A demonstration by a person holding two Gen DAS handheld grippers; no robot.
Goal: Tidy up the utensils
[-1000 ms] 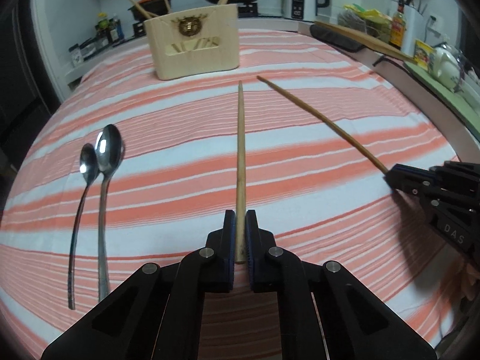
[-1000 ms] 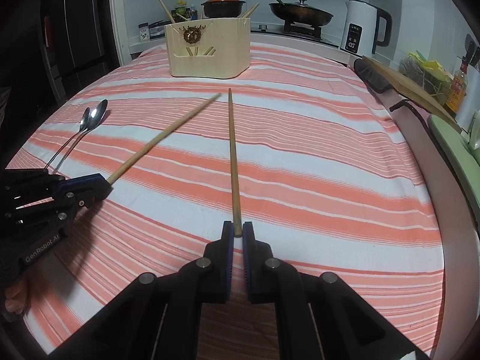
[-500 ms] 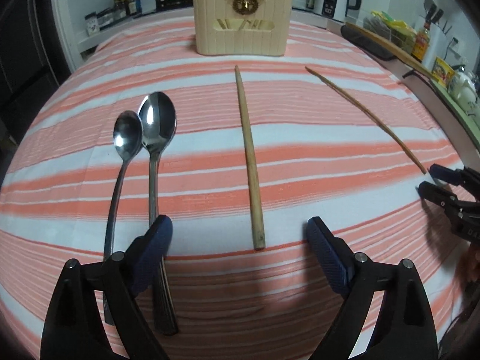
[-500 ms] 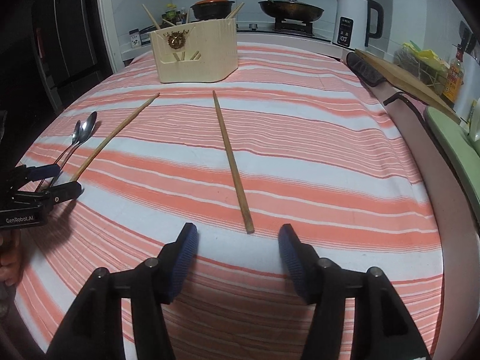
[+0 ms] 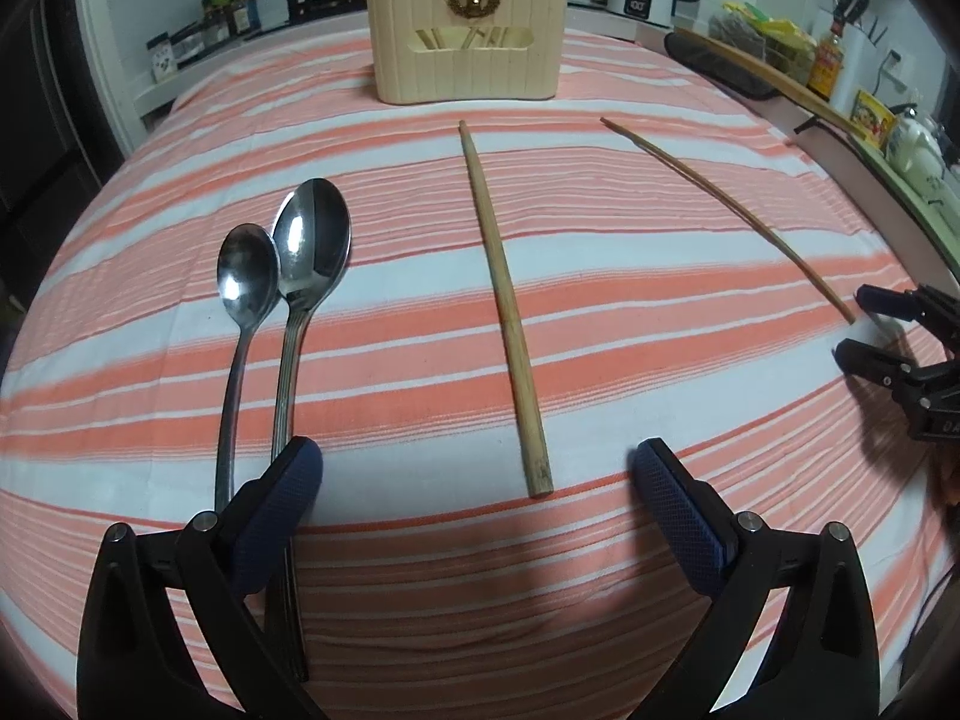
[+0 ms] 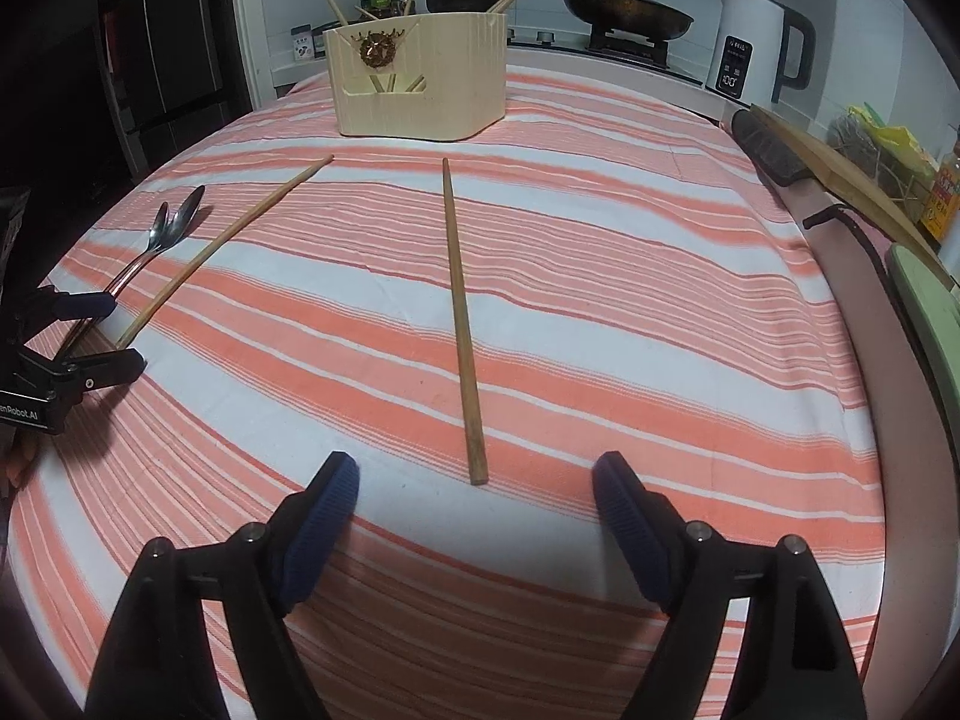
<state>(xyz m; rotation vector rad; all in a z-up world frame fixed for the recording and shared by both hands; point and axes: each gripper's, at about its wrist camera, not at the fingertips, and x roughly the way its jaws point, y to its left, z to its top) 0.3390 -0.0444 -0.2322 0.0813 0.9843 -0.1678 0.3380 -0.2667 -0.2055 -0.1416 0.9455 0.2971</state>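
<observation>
Two wooden chopsticks lie apart on the striped cloth. My left gripper (image 5: 474, 480) is open, just behind the near end of the left chopstick (image 5: 507, 312). My right gripper (image 6: 477, 492) is open, just behind the near end of the right chopstick (image 6: 461, 312). Each gripper also shows in the other view, open: the right gripper (image 5: 864, 324) and the left gripper (image 6: 114, 330). Two steel spoons (image 5: 288, 276) lie side by side at the left; their handles run under my left finger. A cream utensil holder (image 5: 471, 36) with several chopsticks stands at the far end.
The table's right edge carries a wooden board (image 6: 840, 174) and a dark handle. Behind the table are a white kettle (image 6: 756, 48), a pan (image 6: 624, 15), a pot and bottles. A dark cabinet stands at the left.
Both grippers were shut on their chopsticks a second ago. Both have opened, let the chopsticks go onto the cloth and drawn back a little.
</observation>
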